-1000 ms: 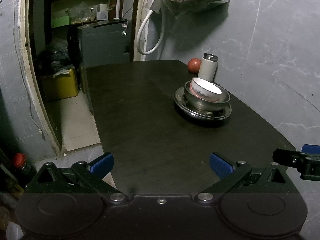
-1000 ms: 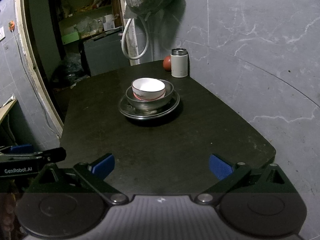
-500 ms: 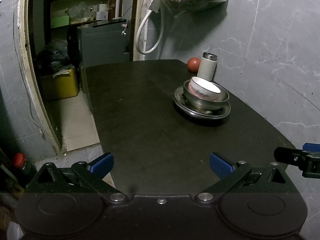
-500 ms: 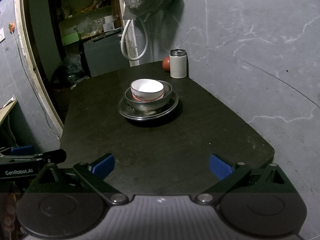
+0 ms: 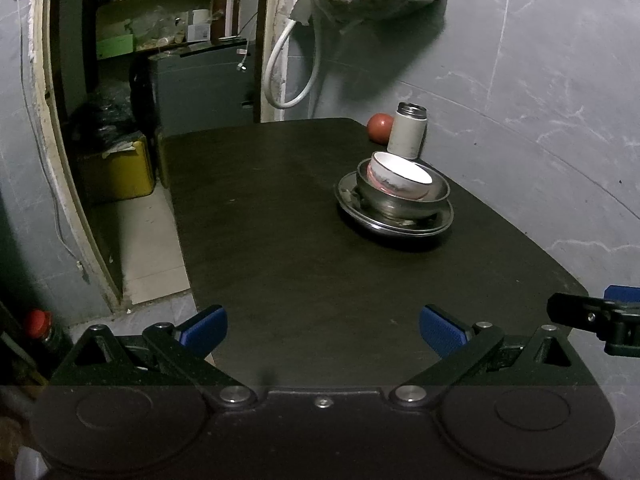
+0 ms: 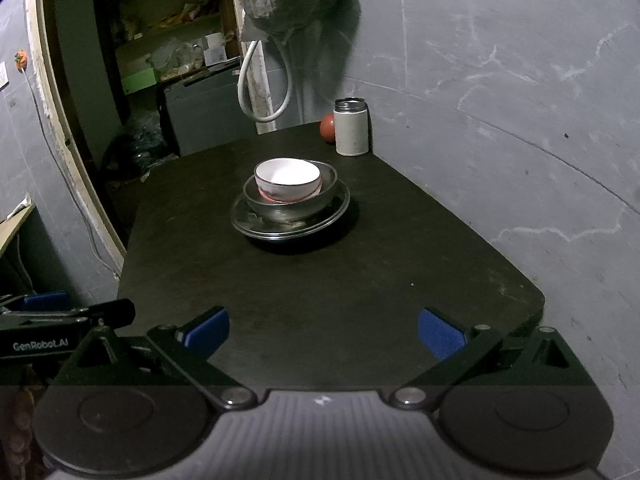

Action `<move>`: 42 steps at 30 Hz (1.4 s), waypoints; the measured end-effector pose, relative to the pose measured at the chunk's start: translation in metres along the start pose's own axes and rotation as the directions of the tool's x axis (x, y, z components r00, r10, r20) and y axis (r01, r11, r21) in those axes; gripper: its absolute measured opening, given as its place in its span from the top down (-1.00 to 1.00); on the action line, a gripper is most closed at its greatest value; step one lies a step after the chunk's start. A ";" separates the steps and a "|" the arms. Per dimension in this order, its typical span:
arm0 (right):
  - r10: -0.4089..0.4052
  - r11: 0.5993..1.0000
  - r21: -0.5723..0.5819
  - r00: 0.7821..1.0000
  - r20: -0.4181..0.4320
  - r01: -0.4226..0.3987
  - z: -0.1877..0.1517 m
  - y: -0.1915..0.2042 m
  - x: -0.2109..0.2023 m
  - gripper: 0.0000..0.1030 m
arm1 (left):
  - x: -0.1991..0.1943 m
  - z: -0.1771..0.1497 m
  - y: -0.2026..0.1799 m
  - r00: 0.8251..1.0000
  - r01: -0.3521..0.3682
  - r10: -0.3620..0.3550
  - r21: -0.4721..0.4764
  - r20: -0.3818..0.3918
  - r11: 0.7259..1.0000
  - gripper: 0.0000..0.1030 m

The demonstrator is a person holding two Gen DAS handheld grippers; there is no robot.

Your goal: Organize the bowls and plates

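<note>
Dim room, light from near side; white bowl (image 6: 287,181) glares, fisheye bends edges, corners vignetted, far shelves murky.

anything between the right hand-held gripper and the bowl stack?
Nothing visible. Bare dark table lies between the open right hand-held gripper and the white bowl nested in the metal bowl on the plate. The flask and red ball stand beyond the stack.

In the left wrist view, the stack of white bowl (image 5: 401,176), steel bowl (image 5: 402,199) and steel plate (image 5: 395,222) is now seen slightly higher in the frame than before; in the right wrist view it is shifted slightly left and up.
</note>
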State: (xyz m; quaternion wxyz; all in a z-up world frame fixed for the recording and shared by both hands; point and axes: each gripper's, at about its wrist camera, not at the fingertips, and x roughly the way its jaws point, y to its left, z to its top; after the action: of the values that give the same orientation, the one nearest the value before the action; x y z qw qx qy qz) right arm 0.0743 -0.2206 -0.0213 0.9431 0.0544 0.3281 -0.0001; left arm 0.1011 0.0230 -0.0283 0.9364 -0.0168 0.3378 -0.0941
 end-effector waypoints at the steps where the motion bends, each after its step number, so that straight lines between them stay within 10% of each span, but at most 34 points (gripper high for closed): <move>1: 0.001 1.000 0.002 1.000 0.000 -0.001 0.000 -0.001 0.000 -1.00 | 0.000 0.000 -0.001 1.000 0.000 0.000 0.001 0.000 1.000 -0.98; 42: 0.000 1.000 -0.007 1.000 -0.003 0.000 0.006 0.006 0.007 -1.00 | 0.002 0.009 0.002 1.000 0.007 -0.007 0.023 -0.008 1.000 -0.98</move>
State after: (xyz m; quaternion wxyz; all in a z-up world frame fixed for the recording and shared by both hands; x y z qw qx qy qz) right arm 0.0839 -0.2153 -0.0205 0.9428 0.0509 0.3295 0.0010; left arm 0.1093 0.0246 -0.0228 0.9348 -0.0066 0.3404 -0.1012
